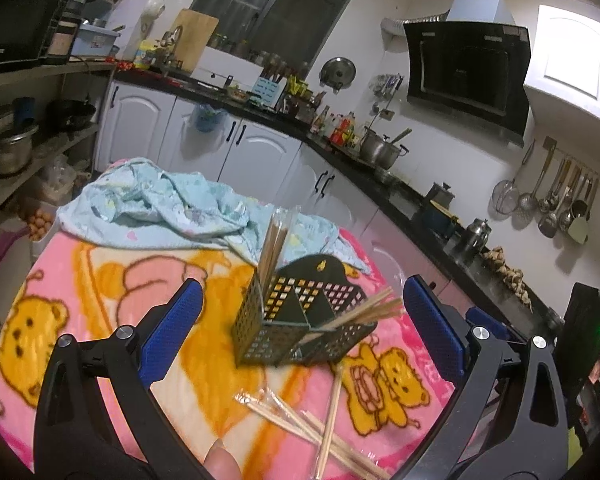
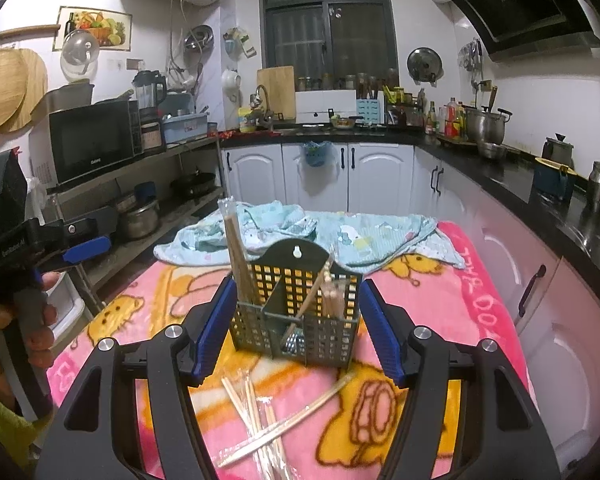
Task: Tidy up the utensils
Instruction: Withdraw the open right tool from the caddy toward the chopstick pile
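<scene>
Both grippers, left (image 1: 300,322) and right (image 2: 296,320), gaped empty around dark perforated plastic caddy (image 2: 296,316); next: grab loose wooden chopsticks (image 2: 256,432) near pink blanket's (image 2: 440,300) front edge.

Pink bear blanket (image 2: 440,292) carries caddy (image 2: 296,320), loose chopsticks (image 2: 260,432), blue cloth (image 2: 360,240).

A dark green perforated utensil caddy (image 2: 296,312) stands upright, with wrapped chopsticks (image 2: 236,256) upright in its left compartment and bare ones (image 2: 332,296) leaning in its right. More wrapped chopsticks (image 2: 260,412) lie scattered in front, nearer.
</scene>
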The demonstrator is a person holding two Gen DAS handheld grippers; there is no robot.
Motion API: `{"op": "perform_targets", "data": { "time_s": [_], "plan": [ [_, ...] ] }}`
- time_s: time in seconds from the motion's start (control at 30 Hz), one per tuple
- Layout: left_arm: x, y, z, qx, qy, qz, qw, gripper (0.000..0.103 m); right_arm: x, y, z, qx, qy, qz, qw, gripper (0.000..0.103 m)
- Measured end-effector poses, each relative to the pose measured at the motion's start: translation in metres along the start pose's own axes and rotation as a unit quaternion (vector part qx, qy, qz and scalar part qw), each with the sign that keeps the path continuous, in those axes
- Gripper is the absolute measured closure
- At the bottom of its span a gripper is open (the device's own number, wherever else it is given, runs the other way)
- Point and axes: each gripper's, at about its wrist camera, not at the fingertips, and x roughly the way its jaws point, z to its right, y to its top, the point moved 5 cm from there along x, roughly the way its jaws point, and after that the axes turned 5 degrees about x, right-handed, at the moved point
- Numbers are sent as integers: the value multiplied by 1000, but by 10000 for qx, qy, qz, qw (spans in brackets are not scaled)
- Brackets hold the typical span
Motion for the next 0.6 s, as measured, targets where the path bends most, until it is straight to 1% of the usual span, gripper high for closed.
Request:
{"op": "perform_targets", "data": {
  "time_s": [0.6],
  "plan": [
    [22,-53,-5,67,146,-714,9973,11,10,-45,5,-122,-99,-584,9982,42]
  ]
}}
